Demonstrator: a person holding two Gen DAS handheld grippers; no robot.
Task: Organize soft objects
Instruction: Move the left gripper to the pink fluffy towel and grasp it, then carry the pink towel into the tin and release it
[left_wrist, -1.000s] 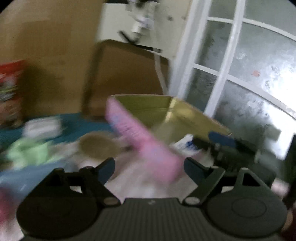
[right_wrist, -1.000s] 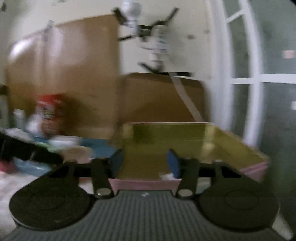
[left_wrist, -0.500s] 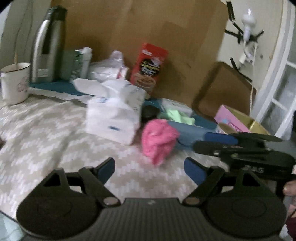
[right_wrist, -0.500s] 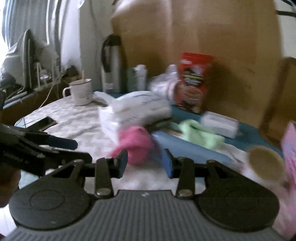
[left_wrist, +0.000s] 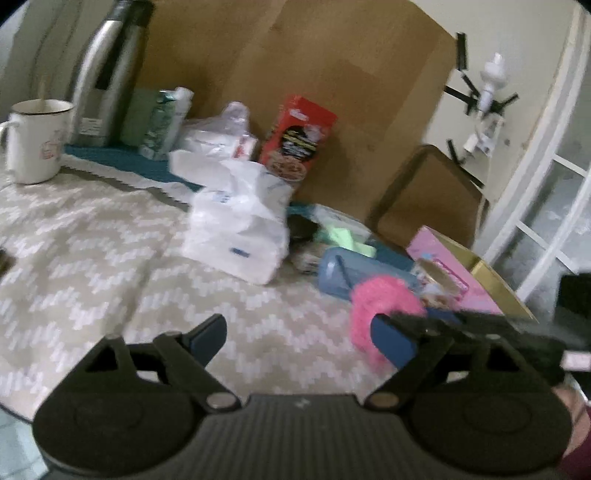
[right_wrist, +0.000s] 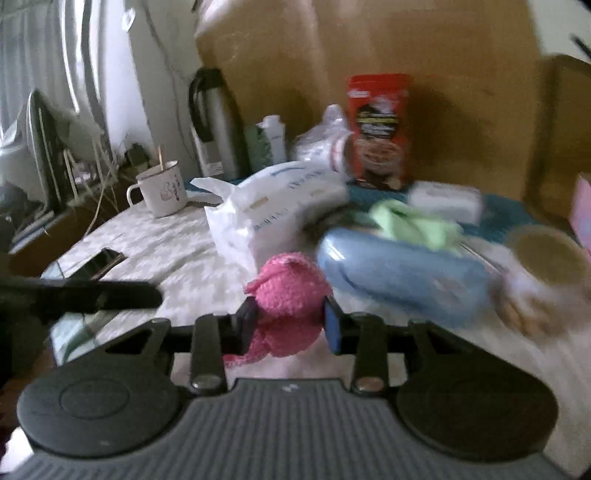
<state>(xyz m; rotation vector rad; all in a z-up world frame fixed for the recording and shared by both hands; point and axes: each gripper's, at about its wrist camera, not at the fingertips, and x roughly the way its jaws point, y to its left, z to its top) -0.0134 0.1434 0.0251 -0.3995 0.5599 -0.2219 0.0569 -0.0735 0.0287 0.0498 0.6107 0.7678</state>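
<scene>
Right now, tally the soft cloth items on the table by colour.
Pink: 1, the fluffy pink cloth held in the right tool.
Green: 1, the green cloth on the blue case.
Total: 2.

Pink fluffy cloth (right_wrist: 290, 291) now in R gripper (right_wrist: 290, 325).

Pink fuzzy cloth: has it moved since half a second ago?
Yes. The pink fuzzy cloth was beside the white plastic bag; it now sits further right, in front of the blue case, clamped in the right gripper.
</scene>
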